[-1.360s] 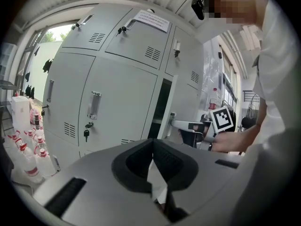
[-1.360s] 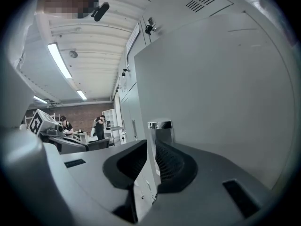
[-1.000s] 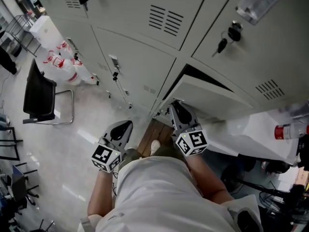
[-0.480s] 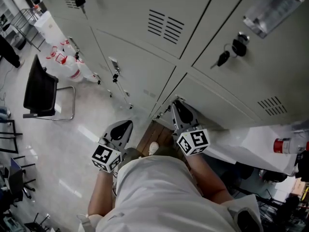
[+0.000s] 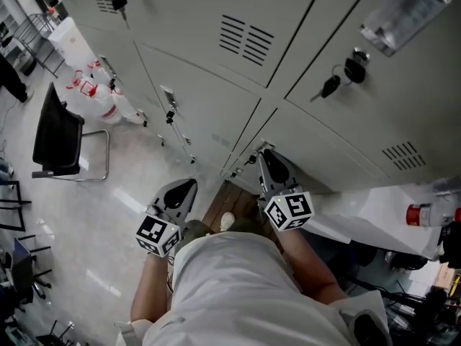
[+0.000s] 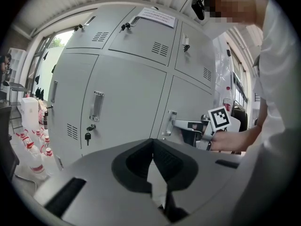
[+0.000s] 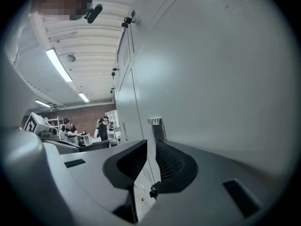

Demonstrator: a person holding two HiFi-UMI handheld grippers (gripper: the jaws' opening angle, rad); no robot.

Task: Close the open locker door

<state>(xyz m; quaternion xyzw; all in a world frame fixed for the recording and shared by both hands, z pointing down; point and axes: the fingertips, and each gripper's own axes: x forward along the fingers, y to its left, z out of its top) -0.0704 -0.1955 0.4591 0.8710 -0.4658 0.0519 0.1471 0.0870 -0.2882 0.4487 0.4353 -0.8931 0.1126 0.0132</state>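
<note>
Head view: just swung door (image 5: 328, 146) flush, with right tongs (image 5: 262, 151) gripping its handle (image 7: 156, 122) and left tongs (image 5: 190, 184) closed, empty, short of door; looks done.

The locker door (image 5: 338, 146) is a plain light-grey metal panel in the lower row of the locker bank (image 5: 216, 78), under the upper door (image 5: 403, 71) with keys hanging from its lock. It stands upright and lies flush with the neighbouring fronts, with only thin dark seams showing along its top and left edges in the head view. A small group of vent slots (image 5: 402, 153) sits near its right side. A narrow, upright chrome handle (image 5: 262, 150) is set at its left edge; the left gripper view shows the same handle (image 6: 170, 123) on the door (image 6: 188, 102), about halfway up.
</note>
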